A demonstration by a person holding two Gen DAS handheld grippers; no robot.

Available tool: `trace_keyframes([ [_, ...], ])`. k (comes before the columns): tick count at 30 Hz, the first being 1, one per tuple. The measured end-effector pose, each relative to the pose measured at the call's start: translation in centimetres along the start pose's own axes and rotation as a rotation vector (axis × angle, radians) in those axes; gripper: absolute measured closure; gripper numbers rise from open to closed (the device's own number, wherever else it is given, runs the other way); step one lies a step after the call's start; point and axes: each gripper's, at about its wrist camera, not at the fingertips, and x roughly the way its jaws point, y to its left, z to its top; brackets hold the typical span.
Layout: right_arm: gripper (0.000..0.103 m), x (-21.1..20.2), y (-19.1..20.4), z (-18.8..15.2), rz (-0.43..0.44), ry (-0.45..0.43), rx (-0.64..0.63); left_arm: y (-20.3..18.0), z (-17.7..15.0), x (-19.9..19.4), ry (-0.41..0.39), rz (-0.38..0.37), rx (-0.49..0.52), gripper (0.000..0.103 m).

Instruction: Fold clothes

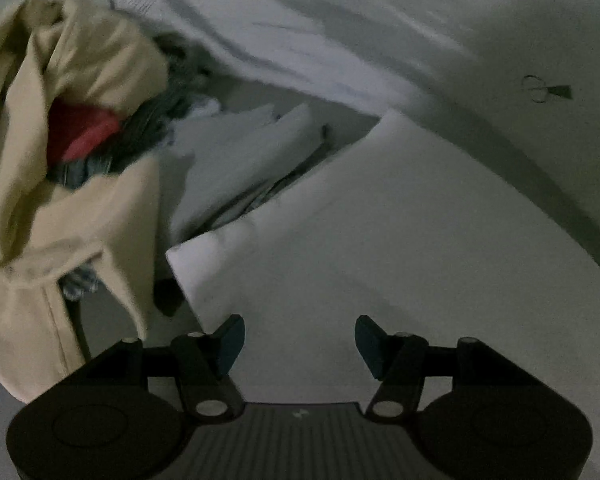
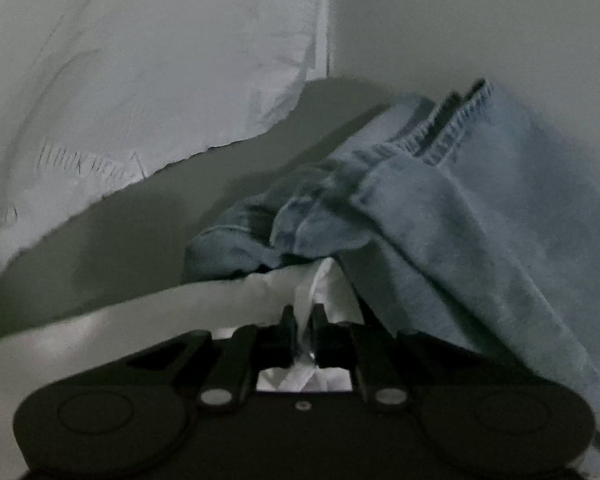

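A white garment lies flat under my left gripper, which stands open just above it with nothing between its fingers. One corner of the cloth points left. My right gripper is shut on a bunched fold of white fabric, which stretches away to the left as a lifted edge. Light blue jeans lie crumpled right behind and to the right of that gripper, partly draped over the white cloth.
A heap of clothes sits to the left in the left wrist view: a beige garment, a red piece and grey cloth. Folded white pieces lie behind. A white sheet with faint print hangs at the back.
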Motion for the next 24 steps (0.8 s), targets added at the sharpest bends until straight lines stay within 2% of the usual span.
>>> trace_keyframes([
  [2,0.082,-0.2,0.7,0.1,-0.038,0.002,-0.024,1.1,-0.4,0.4,-0.020,-0.009,-0.020,0.040],
  [4,0.062,-0.7,0.8,0.2,-0.048,0.010,-0.033,2.0,-0.4,0.6,-0.044,-0.031,-0.041,0.040],
  [6,0.046,-1.6,0.8,0.7,-0.039,0.007,-0.049,3.0,-0.2,0.4,-0.045,-0.065,-0.113,0.040],
  [8,0.036,-3.4,0.9,0.3,0.014,-0.009,-0.077,4.3,-0.2,-0.1,-0.028,-0.110,-0.217,0.039],
  [10,0.017,-5.3,0.6,-0.8,0.066,-0.015,-0.095,5.7,-0.3,-0.8,0.010,-0.132,-0.306,0.039],
  [12,0.012,-7.3,0.0,-2.6,0.116,-0.012,-0.103,6.7,-0.7,-2.4,0.040,-0.120,-0.337,0.039],
  [15,0.001,-10.2,-1.0,-5.2,0.191,-0.007,-0.115,7.9,-2.1,-7.4,-0.051,-0.174,-0.235,0.033],
  [16,0.001,-11.2,-1.4,-6.0,0.216,-0.006,-0.120,8.2,-2.7,-9.3,-0.079,-0.179,-0.199,0.026],
  [17,0.000,-12.2,-1.7,-6.9,0.241,-0.004,-0.124,8.7,-3.5,-11.2,-0.110,-0.174,-0.168,0.021],
  [20,0.000,-15.1,-2.7,-9.5,0.316,0.000,-0.136,10.3,-5.9,-16.5,-0.207,-0.149,-0.080,0.016],
  [22,0.000,-17.1,-3.4,-11.2,0.366,0.003,-0.144,11.8,-7.8,-18.4,-0.232,-0.115,-0.040,0.014],
  [24,0.000,-18.3,-4.6,-13.0,0.398,0.026,-0.122,13.7,-9.5,-18.8,-0.211,-0.069,-0.048,0.014],
])
